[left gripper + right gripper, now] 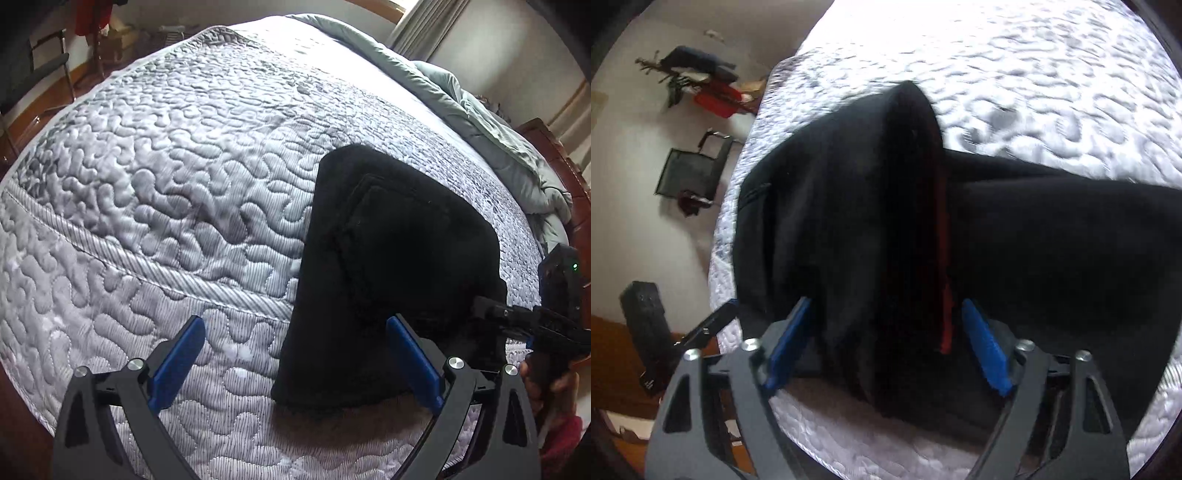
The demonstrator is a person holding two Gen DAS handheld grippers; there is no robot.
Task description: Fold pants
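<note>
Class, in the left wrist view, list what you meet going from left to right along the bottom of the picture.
Left blue finger pad → bare quilted mattress cover → folded black pants → right blue finger pad → the other handheld gripper.

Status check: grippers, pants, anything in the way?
Left gripper open, empty. Right gripper open around pants fold. Pants on bed. Nothing blocking.

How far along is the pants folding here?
Done: the black pants lie on the quilted mattress as a compact bundle. In hand: a raised fold stands between the right tongs, apparently not pinched. The left tongs are open, empty. Left: flattening that fold.
</note>
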